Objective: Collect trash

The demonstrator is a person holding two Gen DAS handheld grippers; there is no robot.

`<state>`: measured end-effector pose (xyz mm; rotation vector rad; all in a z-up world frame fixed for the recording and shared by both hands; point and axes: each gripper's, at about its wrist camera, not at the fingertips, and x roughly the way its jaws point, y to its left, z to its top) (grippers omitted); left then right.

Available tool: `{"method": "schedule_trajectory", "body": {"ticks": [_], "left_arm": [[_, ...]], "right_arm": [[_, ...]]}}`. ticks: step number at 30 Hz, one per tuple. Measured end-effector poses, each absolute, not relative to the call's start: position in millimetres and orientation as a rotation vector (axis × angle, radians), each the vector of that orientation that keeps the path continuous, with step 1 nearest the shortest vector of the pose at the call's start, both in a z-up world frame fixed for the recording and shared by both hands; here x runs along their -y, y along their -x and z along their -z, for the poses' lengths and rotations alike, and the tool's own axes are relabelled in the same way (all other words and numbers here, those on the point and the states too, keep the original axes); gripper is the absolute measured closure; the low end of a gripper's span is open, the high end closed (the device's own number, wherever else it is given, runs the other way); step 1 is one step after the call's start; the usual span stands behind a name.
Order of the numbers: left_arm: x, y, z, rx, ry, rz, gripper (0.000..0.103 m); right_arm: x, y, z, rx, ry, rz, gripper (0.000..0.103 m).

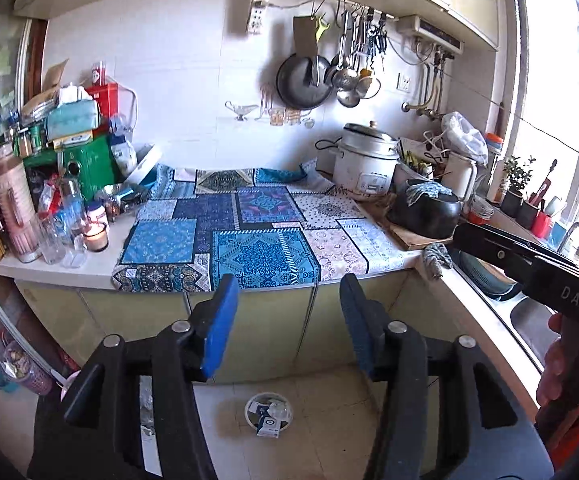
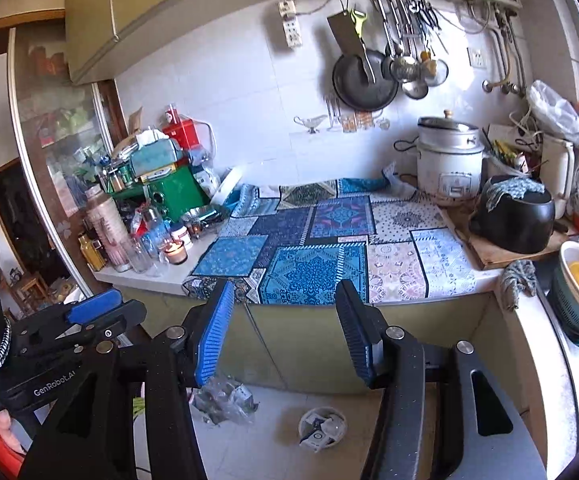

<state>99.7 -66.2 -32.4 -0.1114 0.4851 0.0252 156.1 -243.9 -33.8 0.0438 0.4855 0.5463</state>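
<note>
Grippers: two, held side by side in front of a kitchen counter, both pointing at it.
Left gripper (image 1: 289,320): spread wide, blue pads apart, nothing between them.
Right gripper (image 2: 285,328): also spread wide and holding nothing; in the left view it shows as a black bar (image 1: 529,256) off to the right, with a hand (image 1: 555,368) under it.
Trash bowl (image 1: 268,410): small white bowl on the floor holding scraps and a small box, below and slightly ahead of the left gripper, lying between its two fingers in that view and well apart from them. From the right gripper it sits low, between the fingers too (image 2: 322,427).
Plastic wrapper (image 2: 223,398): crumpled clear wrapper on the floor, just below the right gripper's left pad (image 2: 213,336), left of the bowl.
Cloth (image 1: 249,236): blue patchwork cloth on the counter, straight ahead and above both grippers.
Candle (image 1: 96,236): lit, in a glass, ahead to the left.
Black pot (image 2: 513,220): ahead to the right, on a wooden board.
</note>
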Motion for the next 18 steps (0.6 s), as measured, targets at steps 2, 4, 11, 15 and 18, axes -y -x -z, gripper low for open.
{"method": "schedule_trajectory", "body": {"ticks": [2, 4, 11, 15, 18], "left_arm": [[70.5, -76.9, 22.8, -0.458, 0.093, -0.034, 0.032], [69.9, -54.4, 16.3, -0.449, 0.097, -0.039, 0.023], [64.8, 7.1, 7.8, -0.425, 0.102, -0.081, 0.009], [61.8, 25.1, 6.6, -0.418, 0.111, -0.094, 0.008], [59.4, 30.7, 6.4, -0.415, 0.119, -0.098, 0.008]], "right_arm": [[242.0, -140.6, 26.0, -0.468, -0.045, -0.551, 0.049], [240.9, -123.6, 23.5, -0.461, -0.034, -0.55, 0.044], [245.8, -75.3, 17.6, -0.423, -0.024, -0.535, 0.011], [247.3, -62.8, 14.5, -0.402, -0.031, -0.514, 0.0], [245.1, -57.9, 13.3, -0.405, -0.027, -0.516, 0.0]]}}
